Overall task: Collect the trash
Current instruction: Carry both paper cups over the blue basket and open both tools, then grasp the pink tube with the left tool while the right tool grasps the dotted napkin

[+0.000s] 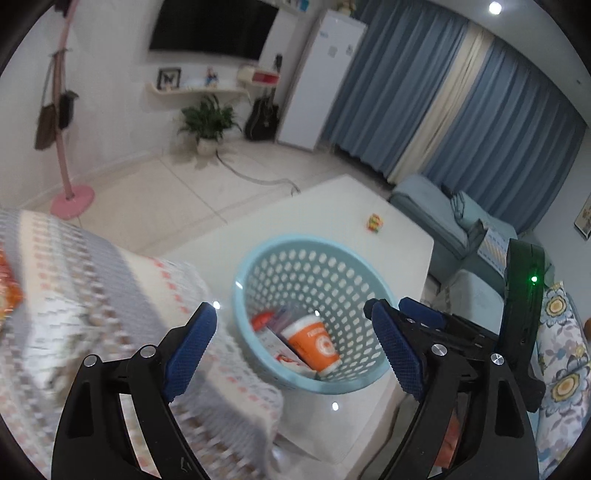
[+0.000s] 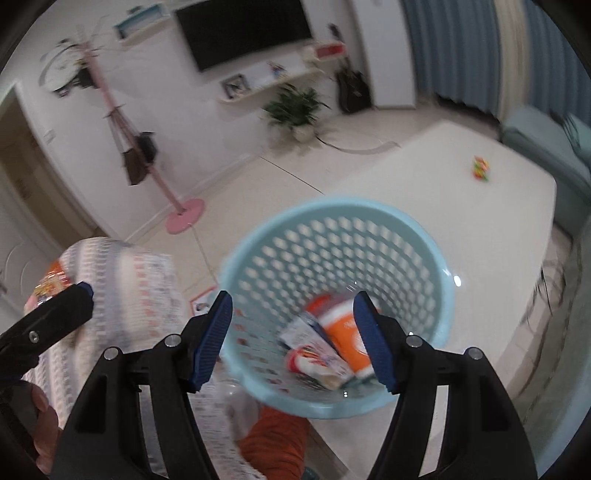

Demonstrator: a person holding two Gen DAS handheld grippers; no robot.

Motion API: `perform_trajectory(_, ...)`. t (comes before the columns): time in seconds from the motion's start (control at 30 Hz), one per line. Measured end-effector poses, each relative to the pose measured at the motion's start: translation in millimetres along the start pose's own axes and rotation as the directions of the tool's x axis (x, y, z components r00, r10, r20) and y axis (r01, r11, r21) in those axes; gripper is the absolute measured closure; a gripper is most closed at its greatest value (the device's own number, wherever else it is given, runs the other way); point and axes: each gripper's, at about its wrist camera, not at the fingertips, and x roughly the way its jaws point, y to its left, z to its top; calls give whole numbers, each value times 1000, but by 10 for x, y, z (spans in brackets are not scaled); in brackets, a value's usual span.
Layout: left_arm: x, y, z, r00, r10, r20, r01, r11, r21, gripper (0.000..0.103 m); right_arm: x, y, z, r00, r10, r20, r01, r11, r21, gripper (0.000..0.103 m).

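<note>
Centre frame, we list: blue basket (image 1: 314, 258) — orange cup (image 1: 314, 345) and wrappers inside; left gripper (image 1: 295, 347) and right gripper (image 2: 293, 339) — both wide, empty.

Dim, bluish indoor light with motion blur smearing both fisheye views

A ceiling spot (image 1: 495, 7) is glaring white at the upper right of the left wrist view, and small glints are dotting the glossy table (image 1: 332, 206). The patterned cloth (image 1: 92, 302) at lower left is streaking heavily, the basket (image 2: 332, 240) is blurring in the right wrist view, straight lines are bowing toward the edges, and black vignette is closing the corners
</note>
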Motion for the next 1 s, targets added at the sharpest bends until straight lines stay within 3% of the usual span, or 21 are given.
perform_trajectory(0.17, -559, 286, 45, 995, 47, 90, -43, 998, -46, 20, -255, 575, 58, 994, 94, 50, -89, 991, -96, 39)
perform_trajectory(0.37, -1236, 856, 8, 968, 173, 179, -153, 981, -121, 20, -287, 1202, 0, 981, 194, 26, -187, 968, -169, 39)
perform_trajectory(0.6, -1852, 1829, -47, 913, 360, 192, -311, 919, -243, 20, -25, 1969, -215, 972, 224, -72, -235, 942, -238, 39)
perform_trajectory(0.77, -2026, 2480, -74, 876, 456, 157, -410, 876, -254, 20, 233, 2273, -364, 966, 220, -138, -245, 949, -200, 39)
perform_trajectory(1.0, -1997, 3118, -4, 886, 453, 96, -419, 873, -249, 20, 540, 2475, -439, 961, 205, -188, -235, 960, -154, 39)
